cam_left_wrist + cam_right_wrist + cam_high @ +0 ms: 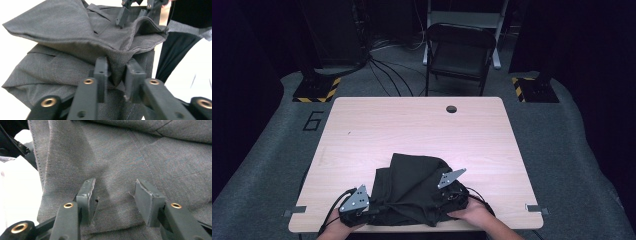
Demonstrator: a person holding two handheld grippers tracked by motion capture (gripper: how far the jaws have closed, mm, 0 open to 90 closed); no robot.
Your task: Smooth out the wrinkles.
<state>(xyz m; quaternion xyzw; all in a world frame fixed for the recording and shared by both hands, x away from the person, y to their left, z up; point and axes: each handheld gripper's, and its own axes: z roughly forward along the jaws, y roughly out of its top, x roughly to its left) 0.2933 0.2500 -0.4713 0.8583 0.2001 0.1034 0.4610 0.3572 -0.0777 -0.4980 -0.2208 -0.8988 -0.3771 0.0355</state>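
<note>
Overhead looks down; gripper cameras close on garment (412, 190).

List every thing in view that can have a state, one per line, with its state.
dark grey garment: crumpled in a heap at the table's near edge.
left gripper: a fold of the garment bunched between its jaws.
right gripper: jaws apart over flat cloth, nothing pinched.
folding chair: unfolded, nobody seated.
table: bears the garment.

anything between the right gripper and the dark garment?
Nothing visible. The right gripper sits directly over the dark garment, jaws apart with bare cloth between them. The left gripper has a fold of the same garment between its jaws, near the table's front edge.
</note>
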